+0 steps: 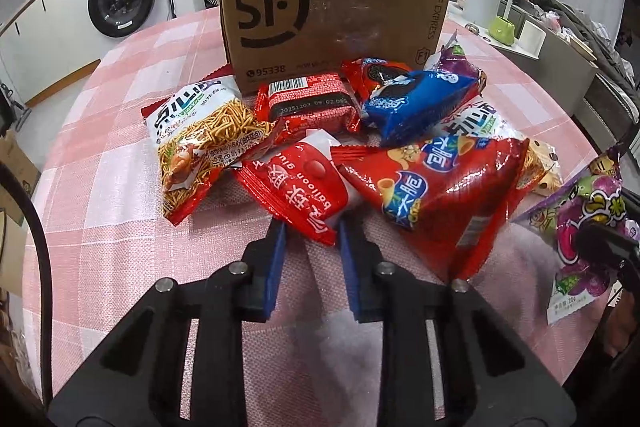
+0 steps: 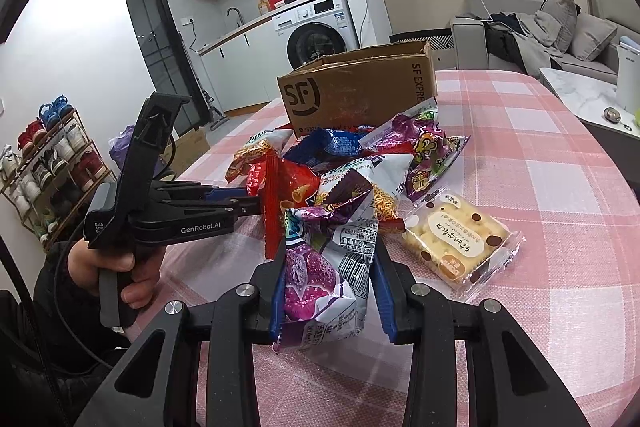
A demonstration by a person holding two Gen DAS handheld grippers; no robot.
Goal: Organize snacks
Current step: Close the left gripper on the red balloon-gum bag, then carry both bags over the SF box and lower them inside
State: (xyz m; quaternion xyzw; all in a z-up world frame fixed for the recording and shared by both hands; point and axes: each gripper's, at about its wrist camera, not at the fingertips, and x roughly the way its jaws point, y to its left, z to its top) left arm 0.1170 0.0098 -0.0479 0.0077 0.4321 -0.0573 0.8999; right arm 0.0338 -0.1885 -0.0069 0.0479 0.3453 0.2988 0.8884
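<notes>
Two grippers are working one heap of snacks on the pink checked tablecloth (image 1: 120,131), and both have a packet.

From the left wrist: the left gripper (image 1: 312,227) has its blue pads closed on the near corner of the red balloon-gum packet (image 1: 300,183), which lies at the front of the heap. That's a flat, light, crinkly pouch; film like that is slick, so I reckon a pinch on the sealed edge is safer than one on the puffed middle. Beside it sits the big red chip bag (image 1: 432,195), air-filled and fragile inside, squeeze that and you crush the chips. Further back are the noodle snack bag (image 1: 200,143), the red barcode pack (image 1: 310,103) and the blue cookie pack (image 1: 416,103), all in front of the open cardboard box (image 1: 332,27), the likely home for everything.

From the right wrist: the right gripper (image 2: 330,267) is clamped on the purple grape packet (image 2: 320,279), held clear above the cloth, the foil buckling between the pads. Soft, light, no strain there. A hand (image 2: 116,271) steers the left tool in from the left; its tips are half hidden behind the red bags, so from here I can't quite judge that pinch. Just right of the heap lies the clear-wrapped biscuit tray (image 2: 456,239), stiff but brittle: take it by its long sides, gently.
</notes>
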